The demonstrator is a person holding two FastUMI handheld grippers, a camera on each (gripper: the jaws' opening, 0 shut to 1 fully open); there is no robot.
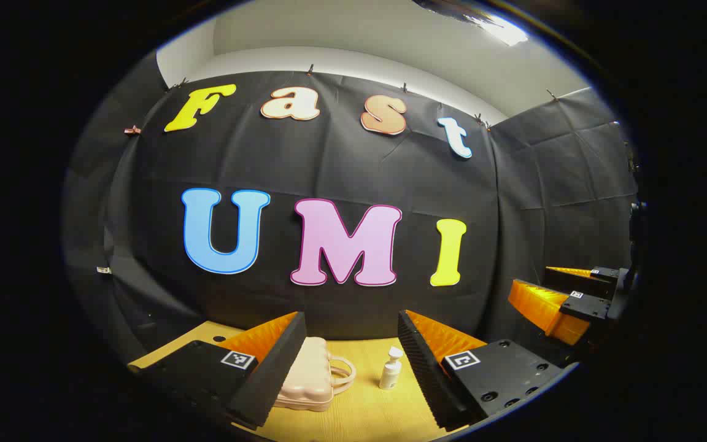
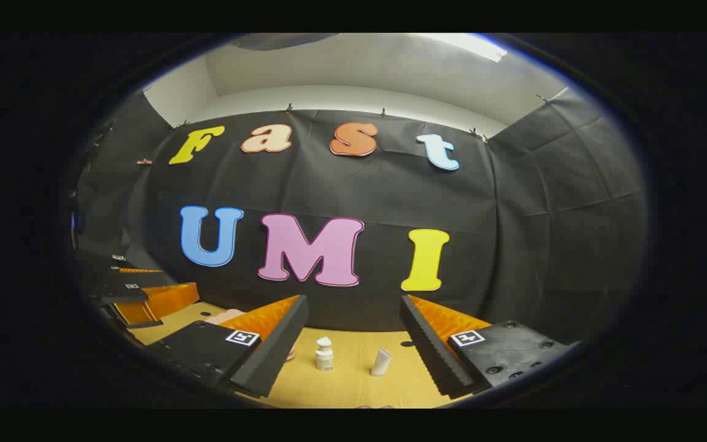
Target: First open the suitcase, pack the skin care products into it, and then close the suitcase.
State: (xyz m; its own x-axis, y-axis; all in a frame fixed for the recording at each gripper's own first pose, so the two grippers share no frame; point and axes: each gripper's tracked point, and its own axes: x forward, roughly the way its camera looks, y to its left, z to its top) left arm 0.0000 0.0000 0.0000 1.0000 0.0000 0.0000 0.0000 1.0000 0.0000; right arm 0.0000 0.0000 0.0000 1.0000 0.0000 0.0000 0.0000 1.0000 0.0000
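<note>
Hovering above the table with jaws spread wide and nothing between them: left gripper, right gripper. Lying shut on the wood, partly behind the left gripper's near finger, handle toward the bottle: pink suitcase. Standing upright just right of it, apart. In the right gripper view, bottle left, small white tube right, near each other, not touching.

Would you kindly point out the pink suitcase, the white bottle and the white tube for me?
pink suitcase (image 1: 307, 377): left gripper view, on its closed ribbed shell.
white bottle (image 2: 324, 355): right gripper view, on its body below the cap.
white tube (image 2: 381, 362): right gripper view, on its middle.
</note>
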